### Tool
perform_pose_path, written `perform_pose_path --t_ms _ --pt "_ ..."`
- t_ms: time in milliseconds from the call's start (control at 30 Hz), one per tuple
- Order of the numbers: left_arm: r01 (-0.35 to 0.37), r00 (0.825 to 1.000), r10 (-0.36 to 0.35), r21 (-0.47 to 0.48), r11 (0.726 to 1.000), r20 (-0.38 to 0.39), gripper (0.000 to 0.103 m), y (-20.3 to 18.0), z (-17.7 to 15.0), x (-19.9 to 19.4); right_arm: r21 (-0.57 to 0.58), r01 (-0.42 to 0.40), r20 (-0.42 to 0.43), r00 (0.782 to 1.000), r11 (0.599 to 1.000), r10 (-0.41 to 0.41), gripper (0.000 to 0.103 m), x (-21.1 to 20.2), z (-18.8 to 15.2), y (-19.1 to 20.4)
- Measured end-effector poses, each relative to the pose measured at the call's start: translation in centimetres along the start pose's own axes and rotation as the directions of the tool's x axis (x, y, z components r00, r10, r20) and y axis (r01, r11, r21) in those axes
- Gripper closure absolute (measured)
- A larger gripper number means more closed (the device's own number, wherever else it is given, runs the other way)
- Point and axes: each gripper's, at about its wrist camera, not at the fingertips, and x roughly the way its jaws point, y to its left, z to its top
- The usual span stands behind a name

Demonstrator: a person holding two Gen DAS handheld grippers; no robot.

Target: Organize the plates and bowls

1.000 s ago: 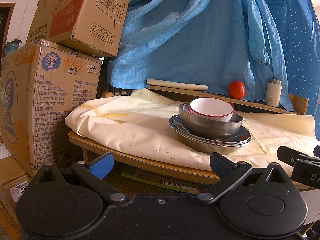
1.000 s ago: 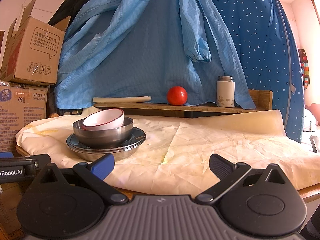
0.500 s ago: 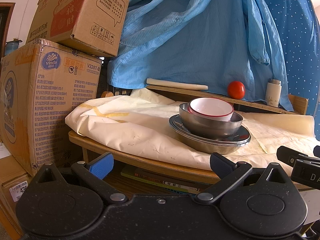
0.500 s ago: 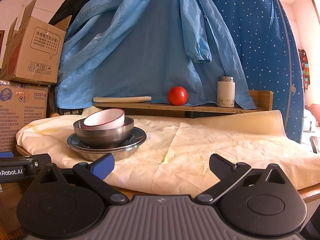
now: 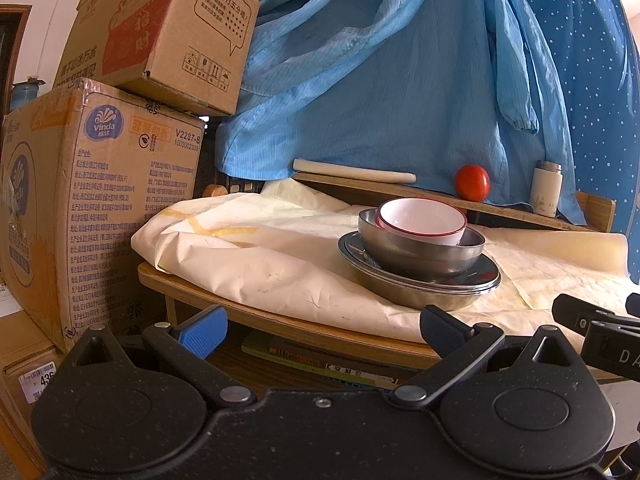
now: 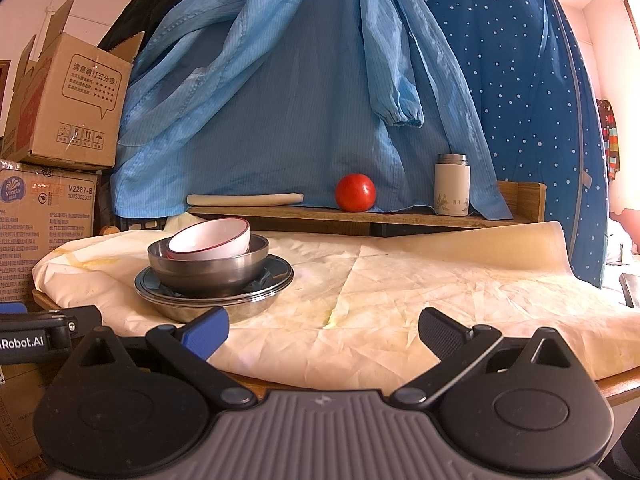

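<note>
A white bowl with a red rim [image 5: 422,222] [image 6: 210,240] sits tilted inside a steel bowl [image 5: 420,254] [image 6: 208,270], which rests on stacked steel plates [image 5: 420,292] [image 6: 216,298] on the cream-covered table [image 6: 400,300]. My left gripper [image 5: 322,326] is open and empty, held low in front of the table's left edge, short of the stack. My right gripper [image 6: 322,330] is open and empty at the table's front edge, to the right of the stack.
Stacked cardboard boxes [image 5: 96,200] stand left of the table. A wooden shelf at the back [image 6: 360,216] holds a rolling pin [image 6: 244,199], a red tomato [image 6: 355,192] and a white flask [image 6: 452,190]. Blue garments [image 6: 300,100] hang behind. Books [image 5: 320,360] lie under the table.
</note>
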Motion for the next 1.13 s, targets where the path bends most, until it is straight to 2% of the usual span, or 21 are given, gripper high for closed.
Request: perform_pose_path --t_ms 1133 --pt "0.001 1.000 -0.001 0.018 1.000 0.003 0.001 -0.49 -0.03 -0.26 -0.004 -0.004 -0.003 1.000 1.000 0.004 0.000 0.16 -0.03 0.09"
